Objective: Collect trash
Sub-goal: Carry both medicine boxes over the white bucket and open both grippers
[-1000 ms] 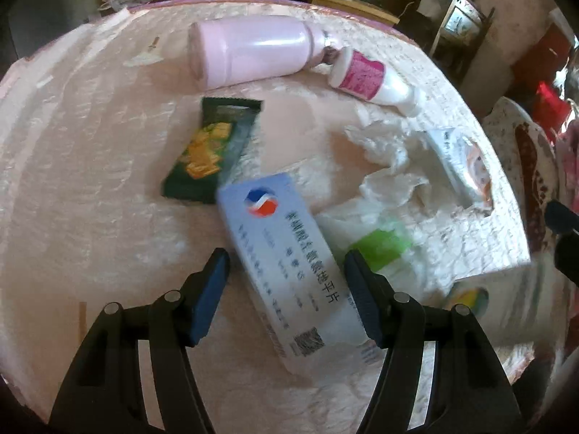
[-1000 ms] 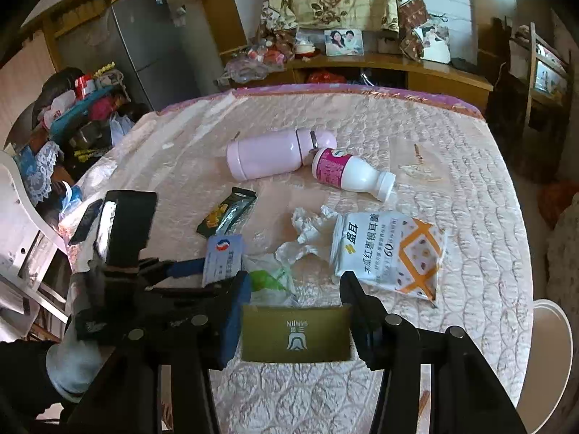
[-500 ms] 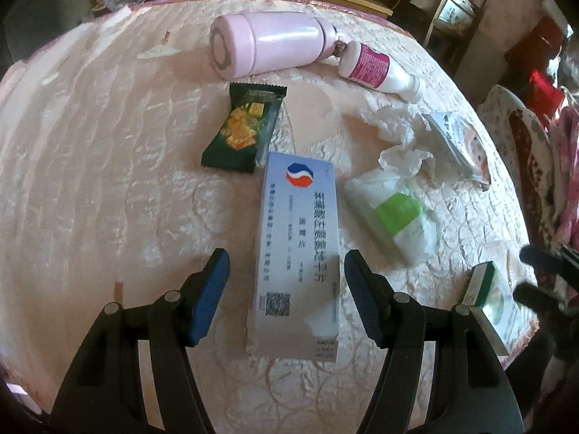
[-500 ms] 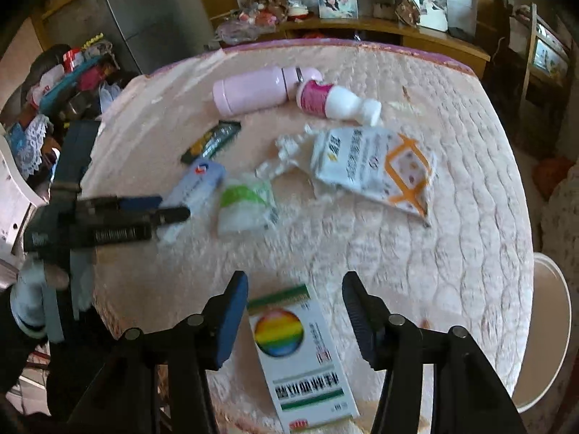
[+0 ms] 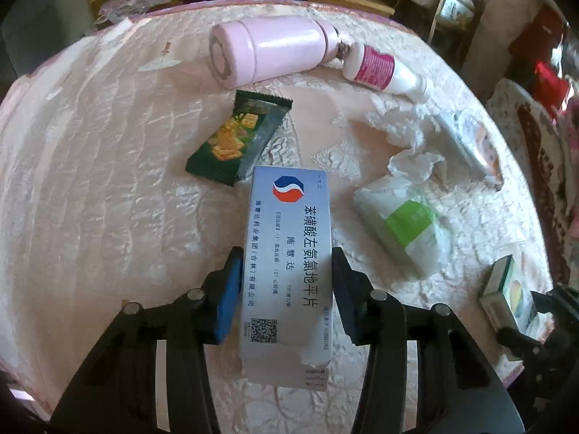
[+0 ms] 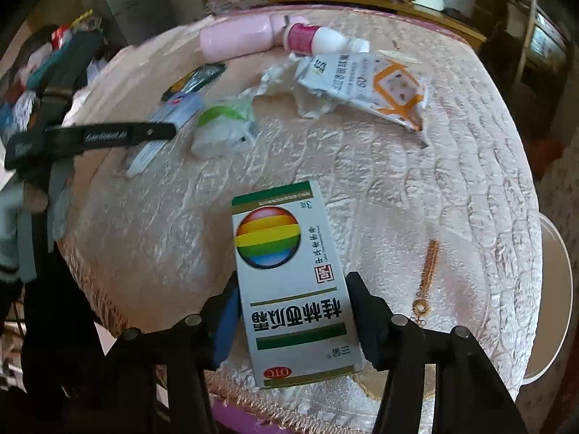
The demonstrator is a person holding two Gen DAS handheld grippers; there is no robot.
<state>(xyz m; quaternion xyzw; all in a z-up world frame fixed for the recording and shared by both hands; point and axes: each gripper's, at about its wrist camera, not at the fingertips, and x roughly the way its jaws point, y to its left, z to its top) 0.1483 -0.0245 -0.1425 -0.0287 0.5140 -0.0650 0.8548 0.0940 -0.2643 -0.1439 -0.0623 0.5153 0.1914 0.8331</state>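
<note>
Closing on the blue-and-white medicine box (image 5: 287,275), my left gripper (image 5: 286,289) now pinches its sides where half a second ago the jaws stood wide. My right gripper (image 6: 293,311) has likewise clamped the rainbow-logo box (image 6: 293,282) near the table (image 6: 434,188) edge. Both pieces seem ready to lift.

Two medicine boxes: a pale blue box (image 5: 287,275) and a rainbow-ball box (image 6: 295,285); two bottles lying down: a pink flask (image 5: 271,50) and a white bottle with a magenta label (image 5: 383,70); one green biscuit wrapper (image 5: 237,137); one white-and-orange foil pouch (image 6: 365,85); one green-banded tissue pack (image 5: 405,224); one crumpled tissue (image 5: 405,137).
</note>
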